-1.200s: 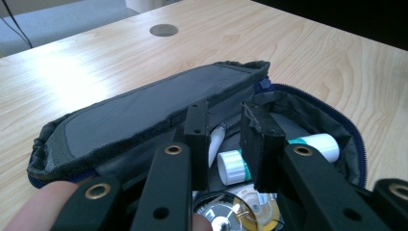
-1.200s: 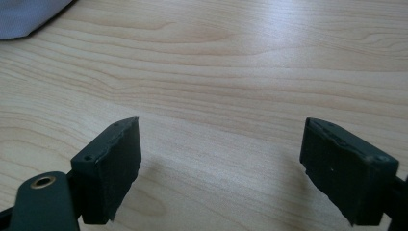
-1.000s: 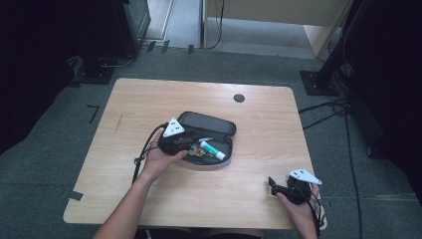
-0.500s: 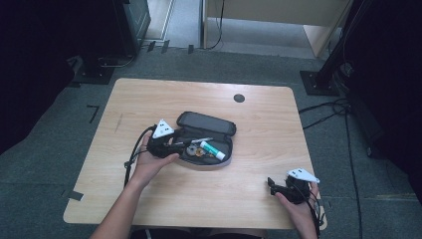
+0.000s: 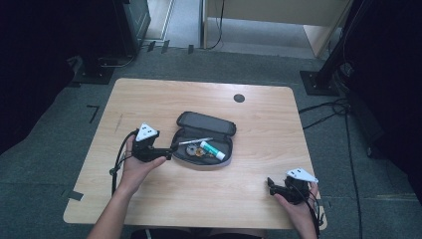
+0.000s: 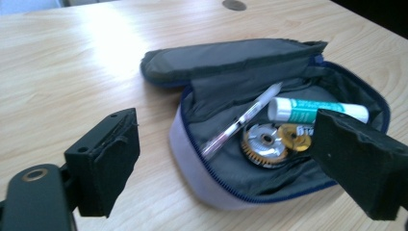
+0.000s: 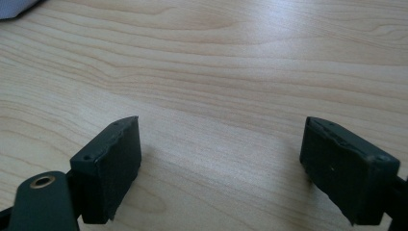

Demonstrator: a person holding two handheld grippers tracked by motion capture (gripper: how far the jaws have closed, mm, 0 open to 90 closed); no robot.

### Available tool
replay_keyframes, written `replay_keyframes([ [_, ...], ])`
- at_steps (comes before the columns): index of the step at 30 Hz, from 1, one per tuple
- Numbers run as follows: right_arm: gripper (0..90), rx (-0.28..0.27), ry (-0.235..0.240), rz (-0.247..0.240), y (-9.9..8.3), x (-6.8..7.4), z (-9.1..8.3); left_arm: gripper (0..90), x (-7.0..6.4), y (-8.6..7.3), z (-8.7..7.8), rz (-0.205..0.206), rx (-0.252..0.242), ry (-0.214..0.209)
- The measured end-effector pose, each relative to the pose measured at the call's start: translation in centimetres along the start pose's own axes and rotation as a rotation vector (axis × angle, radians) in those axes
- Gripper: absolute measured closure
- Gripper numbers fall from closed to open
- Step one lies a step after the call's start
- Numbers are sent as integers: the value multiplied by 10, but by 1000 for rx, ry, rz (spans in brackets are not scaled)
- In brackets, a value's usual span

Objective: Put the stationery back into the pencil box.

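Note:
An open grey zip pouch [image 5: 185,134] [image 6: 202,62] lies in the middle of the table, lid folded back. Inside it lie a clear pen [image 5: 191,141] [image 6: 240,118], a white glue stick with a teal label [image 5: 213,150] [image 6: 312,109], and two gold toothed discs [image 5: 198,152] [image 6: 264,143]. My left gripper [image 5: 169,155] [image 6: 223,163] stands open just left of the pouch, jaws wide and empty, pointing at it. My right gripper [image 5: 271,186] [image 7: 221,168] rests open near the table's front right corner, over bare wood.
A round black cable hole [image 5: 239,98] sits near the table's far edge. Cables [image 5: 118,157] trail from both grippers. Dark equipment stands [image 5: 318,79] and floor cables surround the table [image 5: 149,99].
My left gripper has drawn back leftward out of the pouch to its left edge. The right gripper has stayed put.

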State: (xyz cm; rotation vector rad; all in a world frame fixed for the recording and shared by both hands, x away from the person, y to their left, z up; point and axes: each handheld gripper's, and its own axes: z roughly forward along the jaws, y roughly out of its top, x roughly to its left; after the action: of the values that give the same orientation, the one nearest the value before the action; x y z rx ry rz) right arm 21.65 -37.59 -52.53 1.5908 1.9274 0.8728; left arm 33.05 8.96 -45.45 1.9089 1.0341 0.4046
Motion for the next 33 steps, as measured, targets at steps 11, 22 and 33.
replay_keyframes([
  [11,130,4,4,0,0,0,0,3,19,-22,-25,-57,6,73],
  [22,117,6,1,0,1,0,1,0,32,-51,-49,-110,43,153],
  [33,111,7,-21,18,0,2,1,0,38,-73,-67,-155,81,231],
])
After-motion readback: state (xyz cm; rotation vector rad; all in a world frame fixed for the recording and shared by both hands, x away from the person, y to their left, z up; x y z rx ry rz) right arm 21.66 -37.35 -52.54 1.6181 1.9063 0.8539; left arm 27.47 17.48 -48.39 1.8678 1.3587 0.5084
